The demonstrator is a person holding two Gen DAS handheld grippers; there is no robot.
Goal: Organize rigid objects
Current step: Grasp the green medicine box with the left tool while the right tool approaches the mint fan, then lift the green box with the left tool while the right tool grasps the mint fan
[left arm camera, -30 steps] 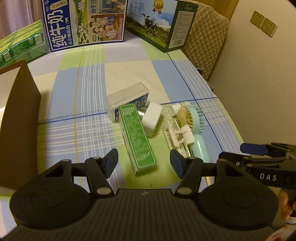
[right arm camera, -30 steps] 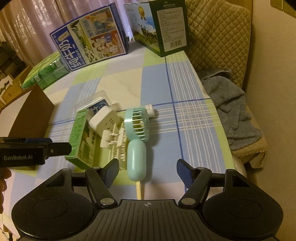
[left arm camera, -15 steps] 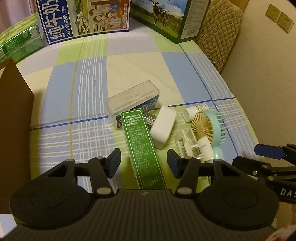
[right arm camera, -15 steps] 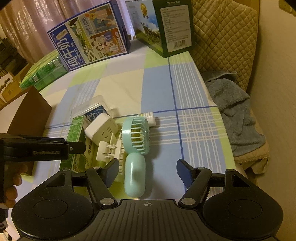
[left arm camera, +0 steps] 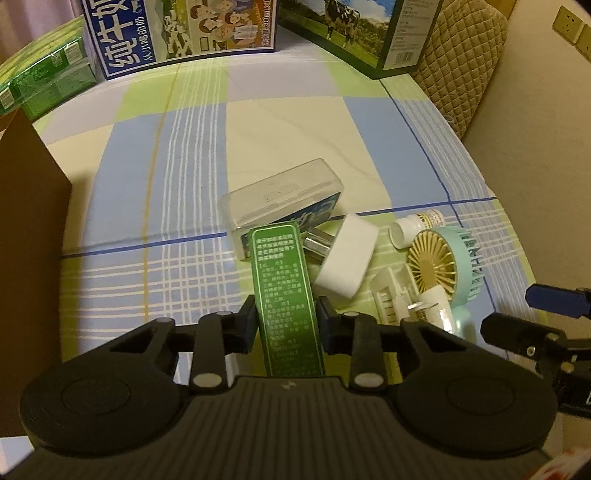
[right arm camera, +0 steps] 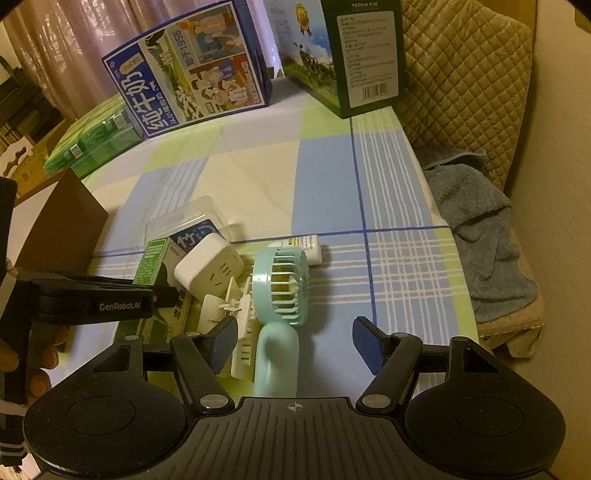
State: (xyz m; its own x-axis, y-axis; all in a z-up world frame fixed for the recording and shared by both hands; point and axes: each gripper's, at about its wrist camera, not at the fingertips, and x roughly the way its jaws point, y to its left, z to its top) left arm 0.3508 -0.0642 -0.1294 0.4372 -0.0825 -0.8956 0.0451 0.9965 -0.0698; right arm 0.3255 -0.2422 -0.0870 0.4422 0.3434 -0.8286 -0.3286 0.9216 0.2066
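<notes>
A: Nearest first: what sits between the fingers of the left gripper [left arm camera: 286,325]?

B: The long green box [left arm camera: 284,291]. It runs lengthwise through the gap, its near end under the gripper body, its far end resting against the clear plastic case [left arm camera: 282,205]. The jaws are closing and both pads already touch the box's long sides.

A: And the right gripper [right arm camera: 295,343]?

B: Its fingers stand apart, gripping nothing. The handle of the mint handheld fan [right arm camera: 282,291] lies in the left part of the gap, clear of both pads. The white clip [right arm camera: 236,317] lies just beside the left finger.

A: What is farther out in the pile?

B: The white plug adapter [left arm camera: 347,258] leans just right of the green box, then the small white bottle [left arm camera: 415,225] behind the fan head. All lie on the checked cloth [left arm camera: 280,122] of the counter.

A: And beyond that?

B: A brown carton [left arm camera: 29,229] at the left, green packs [left arm camera: 44,81], and two milk cartons [left arm camera: 177,29] at the back.
</notes>
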